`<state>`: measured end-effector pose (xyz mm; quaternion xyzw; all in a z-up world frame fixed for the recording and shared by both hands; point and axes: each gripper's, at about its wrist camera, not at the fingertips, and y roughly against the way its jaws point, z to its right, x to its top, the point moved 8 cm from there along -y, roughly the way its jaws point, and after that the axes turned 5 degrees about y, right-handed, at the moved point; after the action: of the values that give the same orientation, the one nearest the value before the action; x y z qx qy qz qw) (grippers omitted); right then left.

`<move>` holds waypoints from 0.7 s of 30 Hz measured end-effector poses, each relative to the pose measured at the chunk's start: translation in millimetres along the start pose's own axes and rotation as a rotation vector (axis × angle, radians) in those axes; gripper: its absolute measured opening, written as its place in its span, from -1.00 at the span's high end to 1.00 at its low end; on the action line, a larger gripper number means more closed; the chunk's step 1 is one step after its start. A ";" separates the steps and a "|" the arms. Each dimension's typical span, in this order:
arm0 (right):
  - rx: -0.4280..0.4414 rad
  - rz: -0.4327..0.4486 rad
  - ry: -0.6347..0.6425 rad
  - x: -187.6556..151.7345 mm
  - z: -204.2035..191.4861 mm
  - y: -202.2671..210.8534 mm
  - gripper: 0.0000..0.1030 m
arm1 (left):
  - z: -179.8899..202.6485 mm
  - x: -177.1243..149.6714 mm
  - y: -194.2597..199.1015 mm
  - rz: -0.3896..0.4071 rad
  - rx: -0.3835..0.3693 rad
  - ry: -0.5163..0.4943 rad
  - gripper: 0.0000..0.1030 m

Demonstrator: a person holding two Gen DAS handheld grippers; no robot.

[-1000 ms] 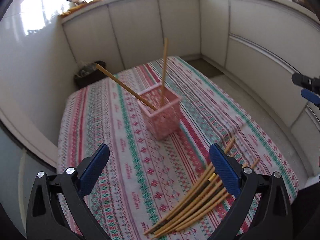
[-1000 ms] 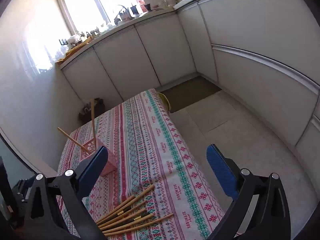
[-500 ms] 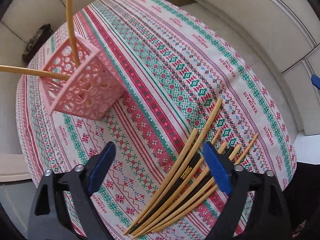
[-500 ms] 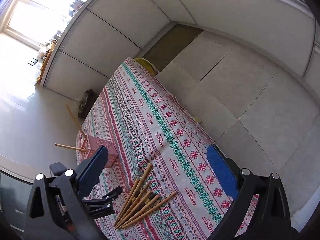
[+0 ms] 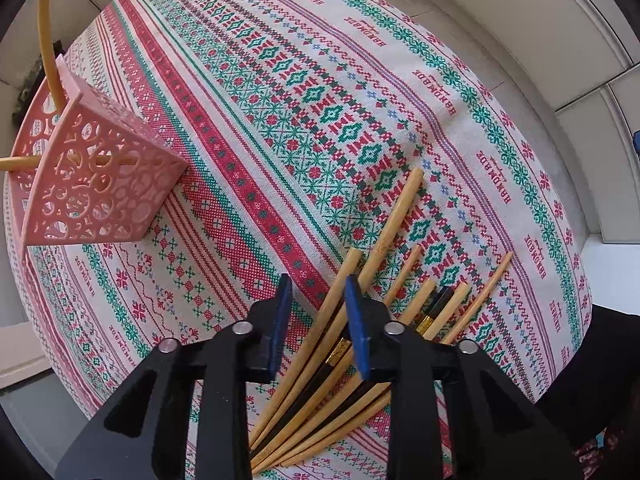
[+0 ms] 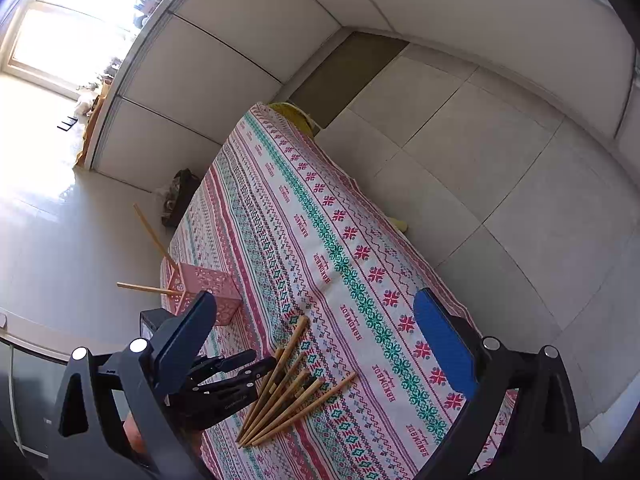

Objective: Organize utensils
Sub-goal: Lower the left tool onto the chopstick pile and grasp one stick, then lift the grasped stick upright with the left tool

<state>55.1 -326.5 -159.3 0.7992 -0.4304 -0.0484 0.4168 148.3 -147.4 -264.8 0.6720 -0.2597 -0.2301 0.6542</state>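
Several bamboo chopsticks (image 5: pixel 372 308) lie fanned out on the patterned tablecloth (image 5: pixel 280 100), with a black pair among them. My left gripper (image 5: pixel 318 300) is low over the fan's left side, its blue pads narrowed around the leftmost chopstick (image 5: pixel 320 316) with a small gap still showing. A pink lattice holder (image 5: pixel 92 184) stands at the left with two chopsticks in it. In the right wrist view, my right gripper (image 6: pixel 316 344) is wide open and empty above the table, over the fan (image 6: pixel 288 384), the left gripper (image 6: pixel 240 364) and the holder (image 6: pixel 208 292).
The table's near edge runs just below the fan. White cabinets (image 6: pixel 240 40) and a tiled floor (image 6: pixel 480 160) surround the table. A dark bag (image 6: pixel 176 196) sits on the floor by the far corner.
My left gripper has dropped onto the fan and its jaws have narrowed from wide open to close around the leftmost chopstick. The right gripper has risen a little and stays open.
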 end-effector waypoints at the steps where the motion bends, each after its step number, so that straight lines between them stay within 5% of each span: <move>1: -0.001 -0.001 0.001 -0.5 -0.1 -0.5 -0.86 | 3.6 -0.3 -2.0 -0.005 0.001 -0.013 0.65; 3: -0.005 0.002 0.003 0.0 0.1 -0.5 -0.87 | 12.7 -0.5 -5.9 -0.017 -0.008 -0.030 0.79; 9: -0.027 -0.048 0.028 -6.6 -5.6 -16.1 -0.86 | 14.6 2.1 -9.9 0.009 -0.039 0.002 0.77; 17: -0.084 -0.223 0.117 -45.9 -29.5 -74.3 -0.82 | -33.1 -42.9 40.5 0.244 -0.128 0.204 0.87; 21: -0.133 -0.308 0.134 -68.4 -39.5 -107.1 -0.39 | -62.1 -80.7 86.6 0.398 -0.159 0.300 0.88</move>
<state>99.0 -221.8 -228.8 0.8277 -0.2701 -0.0867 0.4842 123.2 -48.6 -178.4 0.5807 -0.2678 -0.0143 0.7686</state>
